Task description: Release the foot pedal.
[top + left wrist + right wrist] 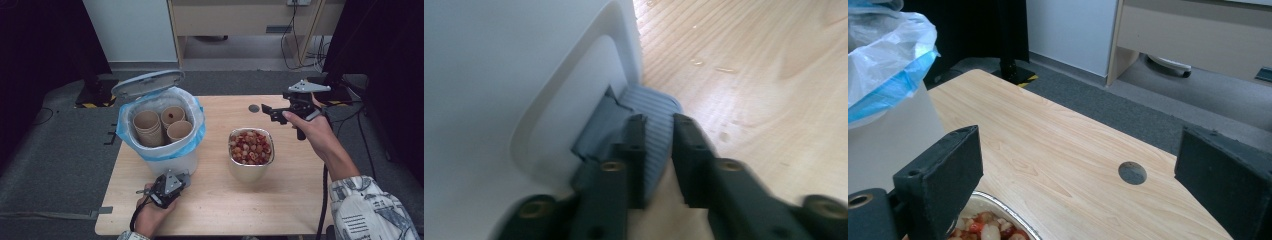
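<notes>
Black left gripper [659, 150] at six o'clock has its jaws slightly parted around the ribbed grey pedal [655, 107] of the white, blue-lined pedal bin [172, 160] — pads barely gripping. Right gripper [280, 112], at two o'clock, gapes empty above the steel bowl of red-and-white food scraps [251, 148]. If the pedal slips free, the raised grey lid [147, 82] could drop shut.

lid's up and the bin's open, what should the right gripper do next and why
Probably lower the right hand-held gripper onto the rim of the metal bowl and close on it. Its jaws stand wide open and empty above the bowl, which is full of food scraps, while the left hand-held gripper sits at the pedal and the bin lid is up.
</notes>
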`<state>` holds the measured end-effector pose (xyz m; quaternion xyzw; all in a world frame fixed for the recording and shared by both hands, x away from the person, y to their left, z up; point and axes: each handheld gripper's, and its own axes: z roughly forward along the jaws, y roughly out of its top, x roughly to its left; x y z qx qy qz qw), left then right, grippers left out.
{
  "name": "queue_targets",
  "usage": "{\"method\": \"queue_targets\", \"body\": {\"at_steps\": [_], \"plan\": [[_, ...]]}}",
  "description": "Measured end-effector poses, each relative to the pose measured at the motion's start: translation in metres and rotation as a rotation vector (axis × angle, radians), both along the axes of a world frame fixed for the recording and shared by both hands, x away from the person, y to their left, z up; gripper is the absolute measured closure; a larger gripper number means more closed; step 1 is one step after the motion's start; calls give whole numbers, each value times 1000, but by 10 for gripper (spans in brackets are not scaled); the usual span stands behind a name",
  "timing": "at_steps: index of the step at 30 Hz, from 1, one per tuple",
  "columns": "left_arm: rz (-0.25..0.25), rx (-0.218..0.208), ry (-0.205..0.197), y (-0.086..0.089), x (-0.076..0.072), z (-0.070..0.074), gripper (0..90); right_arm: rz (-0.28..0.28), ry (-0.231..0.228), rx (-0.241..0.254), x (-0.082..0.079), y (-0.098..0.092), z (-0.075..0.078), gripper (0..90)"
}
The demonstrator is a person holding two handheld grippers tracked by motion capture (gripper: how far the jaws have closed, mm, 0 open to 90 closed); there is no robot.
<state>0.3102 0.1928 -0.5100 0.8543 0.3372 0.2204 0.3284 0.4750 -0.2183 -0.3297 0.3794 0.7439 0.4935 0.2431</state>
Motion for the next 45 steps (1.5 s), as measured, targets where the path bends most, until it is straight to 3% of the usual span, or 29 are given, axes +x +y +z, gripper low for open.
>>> {"method": "queue_targets", "body": {"at_steps": [2,8,20,29,34,45], "plan": [[2,-30,-15,4,-10,6,707,-5,1,4,-1,-4,0,56],[60,-125,-8,21,-34,19,581,-26,6,10,-2,-15,-4,56],[244,-208,51,61,-24,18,372,-65,22,13,0,-31,-12,55],[283,-210,40,70,-19,17,285,-76,27,15,0,-37,-16,55],[329,-201,36,82,-13,14,234,-80,30,18,0,-40,-18,55],[374,-206,29,99,-6,9,194,-95,39,23,-4,-48,-25,54]]}}
